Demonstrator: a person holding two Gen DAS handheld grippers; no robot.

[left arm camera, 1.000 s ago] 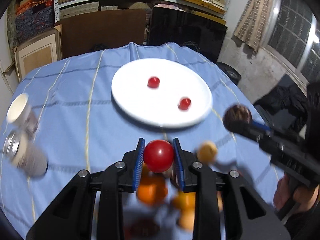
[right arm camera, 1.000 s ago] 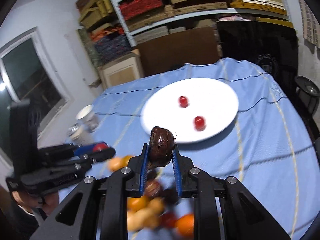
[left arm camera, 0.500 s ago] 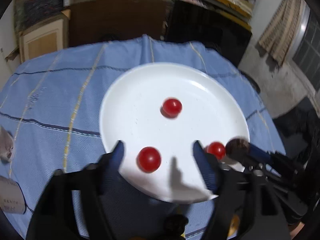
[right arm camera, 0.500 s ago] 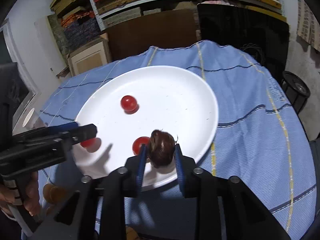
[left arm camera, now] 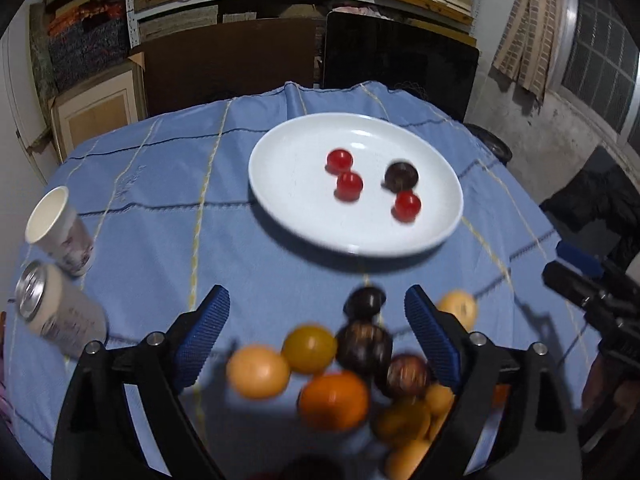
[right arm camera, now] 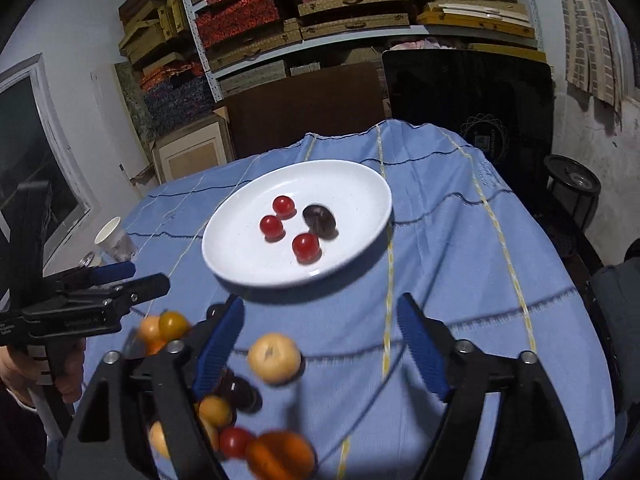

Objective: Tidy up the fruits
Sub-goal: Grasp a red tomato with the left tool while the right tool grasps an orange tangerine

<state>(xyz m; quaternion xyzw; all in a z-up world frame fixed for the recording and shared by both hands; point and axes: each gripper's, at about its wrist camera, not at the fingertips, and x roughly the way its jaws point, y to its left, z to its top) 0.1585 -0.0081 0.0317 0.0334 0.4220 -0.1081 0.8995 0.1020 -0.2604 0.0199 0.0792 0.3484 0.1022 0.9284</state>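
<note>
A white plate (left arm camera: 280,200) sat above centre in the left wrist frame, on a blue checked tablecloth (left arm camera: 160,220), holding three red cherry tomatoes (left arm camera: 349,185) and one dark brown fruit (left arm camera: 401,176) lying close together. The left gripper (left arm camera: 316,312) filled the lower part of that frame, its blue-padded jaws parted and still widening, gripping nothing. A blurred heap of loose fruit (left arm camera: 334,400), orange, yellow and dark, lay on the cloth below and between the jaws. In the right wrist frame the right gripper (right arm camera: 320,332) likewise stood released and widening, nothing in its grasp, with a pale yellow fruit (right arm camera: 274,358) on the cloth between its jaws. At the left edge of the left wrist frame, a paper cup (left arm camera: 60,232) and a drinks can (left arm camera: 56,312) stood side by side.
</note>
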